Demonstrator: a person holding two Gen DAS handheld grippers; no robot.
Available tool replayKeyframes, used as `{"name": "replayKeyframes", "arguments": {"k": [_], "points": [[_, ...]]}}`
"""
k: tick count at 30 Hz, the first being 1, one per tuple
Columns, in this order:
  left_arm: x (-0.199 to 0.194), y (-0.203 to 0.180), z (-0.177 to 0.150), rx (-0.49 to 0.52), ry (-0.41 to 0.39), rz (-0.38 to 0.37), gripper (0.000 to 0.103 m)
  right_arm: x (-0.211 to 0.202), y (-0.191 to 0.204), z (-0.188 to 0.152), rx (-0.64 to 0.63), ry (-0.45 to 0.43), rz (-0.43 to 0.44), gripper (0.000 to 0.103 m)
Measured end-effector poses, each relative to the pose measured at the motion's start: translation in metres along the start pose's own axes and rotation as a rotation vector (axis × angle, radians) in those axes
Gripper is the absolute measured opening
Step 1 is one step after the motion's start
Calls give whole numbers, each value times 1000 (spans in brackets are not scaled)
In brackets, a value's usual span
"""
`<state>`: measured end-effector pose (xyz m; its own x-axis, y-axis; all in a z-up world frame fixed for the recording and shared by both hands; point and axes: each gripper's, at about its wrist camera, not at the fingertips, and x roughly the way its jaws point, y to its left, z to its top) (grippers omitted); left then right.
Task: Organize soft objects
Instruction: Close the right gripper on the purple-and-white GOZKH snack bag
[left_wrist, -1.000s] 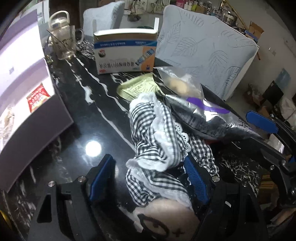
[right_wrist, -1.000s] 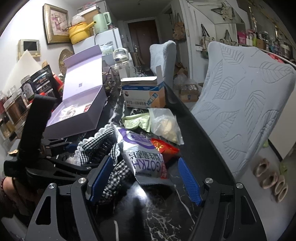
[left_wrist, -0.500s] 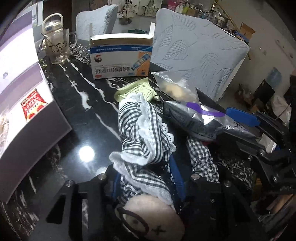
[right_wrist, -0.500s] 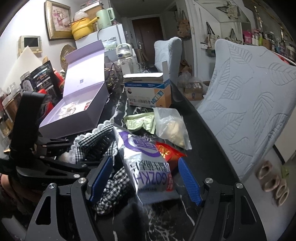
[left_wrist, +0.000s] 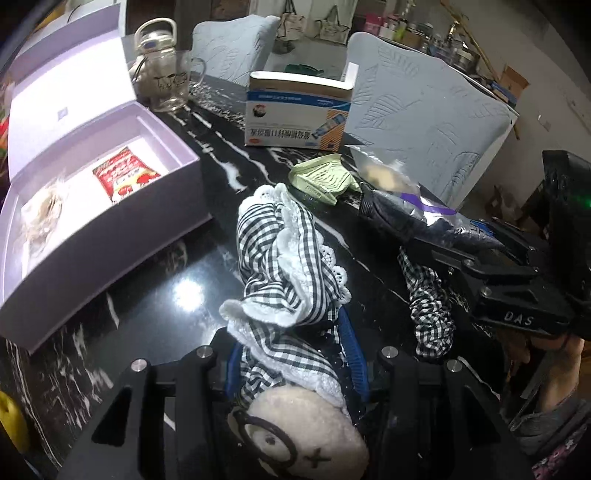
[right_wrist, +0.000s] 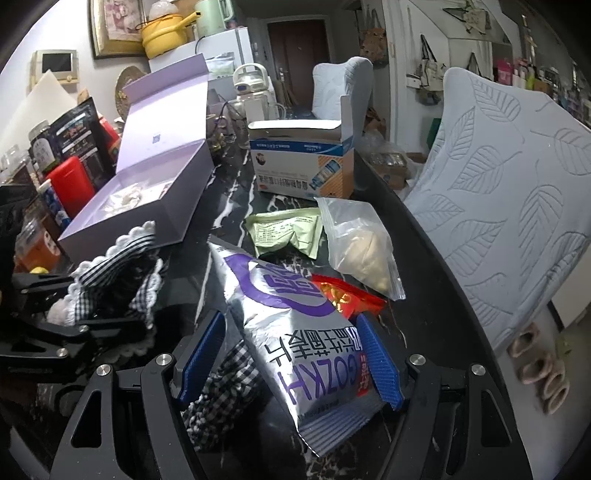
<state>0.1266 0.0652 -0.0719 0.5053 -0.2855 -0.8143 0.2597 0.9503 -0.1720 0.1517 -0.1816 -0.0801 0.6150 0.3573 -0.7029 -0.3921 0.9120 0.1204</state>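
Landmark: open lilac cardboard gift box (left_wrist: 110, 192), on the left of the black marble-veined desk (left_wrist: 155, 295).

- Box: lid up, red snack sachet (left_wrist: 125, 177) and a pale crinkly bundle inside. We read it as the drop target for the soft things, hence it stays open.
- Right of the box: our left tongs (left_wrist: 291, 354) pinch the black-and-white gingham doll with lace trim (left_wrist: 284, 258), blue pads pressed into the cloth near its cream knitted head (left_wrist: 306, 435). Held at the neck so the dress hangs forward, clear of the desk; likely en route to the box.
- Further right of the box: silver-and-purple foil snack bag (right_wrist: 295, 332) lies between our right tongs (right_wrist: 291, 362). They stand spread, pads beside the bag, no squeeze visible.
- Behind the bag, right of the box: green sachet (right_wrist: 288, 232), clear zip bag with pale lumps (right_wrist: 362, 251), red wrapper (right_wrist: 343, 295) tucked under the foil bag.

Hard to read:
- Doll's body hidden under the dress; face cut off at the frame edge.
- Loose gingham strip (right_wrist: 225, 384) under the foil bag: cannot tell if it's part of the doll.
- Contents of the pale bundle unclear.
- Red wrapper mostly covered.
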Motion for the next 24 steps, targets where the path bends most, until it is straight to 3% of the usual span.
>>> {"name": "replayKeyframes", "arguments": {"k": [5, 10, 19, 21, 24], "points": [[0, 4, 0, -18, -13, 2, 46, -4, 2, 3, -8, -13, -34, 74], [-1, 4, 0, -12, -26, 0, 46, -11, 16, 7, -113, -49, -70, 74], [1, 9, -3, -32, -13, -5, 46, 11, 5, 8, -74, 29, -70, 73], [2, 9, -3, -34, -10, -6, 46, 10, 3, 7, -59, 19, -73, 62], [2, 9, -3, -35, -9, -6, 46, 7, 4, 8, -62, 8, -81, 57]]}}
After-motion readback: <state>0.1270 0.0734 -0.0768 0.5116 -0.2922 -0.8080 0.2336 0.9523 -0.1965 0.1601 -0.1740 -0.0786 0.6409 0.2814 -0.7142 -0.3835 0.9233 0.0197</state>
